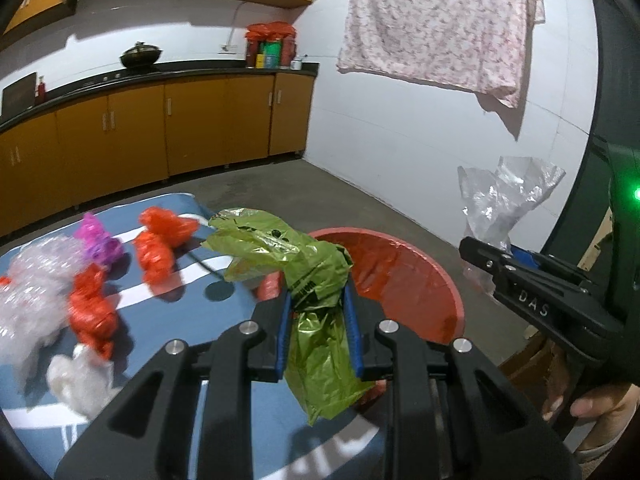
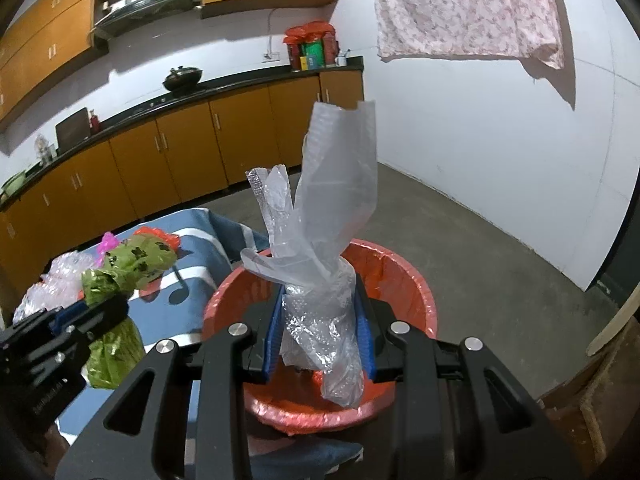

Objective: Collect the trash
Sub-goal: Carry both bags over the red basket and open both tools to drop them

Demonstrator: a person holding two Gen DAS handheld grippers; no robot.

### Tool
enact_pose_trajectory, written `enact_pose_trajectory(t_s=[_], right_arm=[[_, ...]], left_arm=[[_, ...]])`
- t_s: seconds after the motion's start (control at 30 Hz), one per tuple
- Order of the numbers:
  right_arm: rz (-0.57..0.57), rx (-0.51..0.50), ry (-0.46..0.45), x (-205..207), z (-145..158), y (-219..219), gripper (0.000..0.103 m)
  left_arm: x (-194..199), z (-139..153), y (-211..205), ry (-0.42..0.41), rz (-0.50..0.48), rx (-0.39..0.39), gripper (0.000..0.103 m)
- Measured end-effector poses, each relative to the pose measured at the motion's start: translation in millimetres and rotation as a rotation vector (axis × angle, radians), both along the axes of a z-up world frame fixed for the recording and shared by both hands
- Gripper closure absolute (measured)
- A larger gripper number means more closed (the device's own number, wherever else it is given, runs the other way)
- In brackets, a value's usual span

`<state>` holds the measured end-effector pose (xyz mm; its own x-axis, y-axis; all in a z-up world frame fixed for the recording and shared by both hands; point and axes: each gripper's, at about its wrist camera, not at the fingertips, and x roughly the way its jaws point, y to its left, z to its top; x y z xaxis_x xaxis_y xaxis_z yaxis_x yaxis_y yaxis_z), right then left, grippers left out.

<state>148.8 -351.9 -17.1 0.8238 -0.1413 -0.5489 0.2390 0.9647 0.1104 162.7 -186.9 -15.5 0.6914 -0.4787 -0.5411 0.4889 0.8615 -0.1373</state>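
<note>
My left gripper (image 1: 318, 300) is shut on a crumpled green plastic bag (image 1: 288, 252), held above the table's right end beside the red bin (image 1: 424, 276). That bag and gripper also show at the left of the right wrist view, the green plastic bag (image 2: 132, 264) sticking up from the left gripper (image 2: 106, 308). My right gripper (image 2: 320, 300) is shut on a clear plastic bag (image 2: 332, 208) that stands up over the red-lined bin (image 2: 416, 280). From the left wrist view the right gripper (image 1: 480, 252) holds the clear plastic bag (image 1: 504, 200) at the right.
Several crumpled bags lie on the blue-and-white tablecloth (image 1: 224, 292): red ones (image 1: 160, 244), a purple one (image 1: 98, 238), clear bubble wrap (image 1: 32, 292) and a white wad (image 1: 78, 380). Orange kitchen cabinets (image 1: 140, 128) line the far wall. A flowered cloth (image 1: 440, 24) hangs on the white wall.
</note>
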Motion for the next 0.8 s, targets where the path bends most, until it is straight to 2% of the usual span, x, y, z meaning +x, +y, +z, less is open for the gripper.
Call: enact_pose_trajectory(t_s=[0.23, 0.67, 0.8], right_arm=[[-0.029, 0.032, 0.017, 13, -11, -14, 0.071], [-0.044, 0.079, 0.024, 34, -20, -38, 0.071], [-0.042, 0.119, 0.007, 43, -19, -45, 0.071]], left_arm=[[26, -14, -26, 0.026, -0.043, 0.008, 0.079], [48, -33, -57, 0.057, -0.1, 0.037, 0.079], [55, -38, -59, 0.077, -0.105, 0.034, 0.074]])
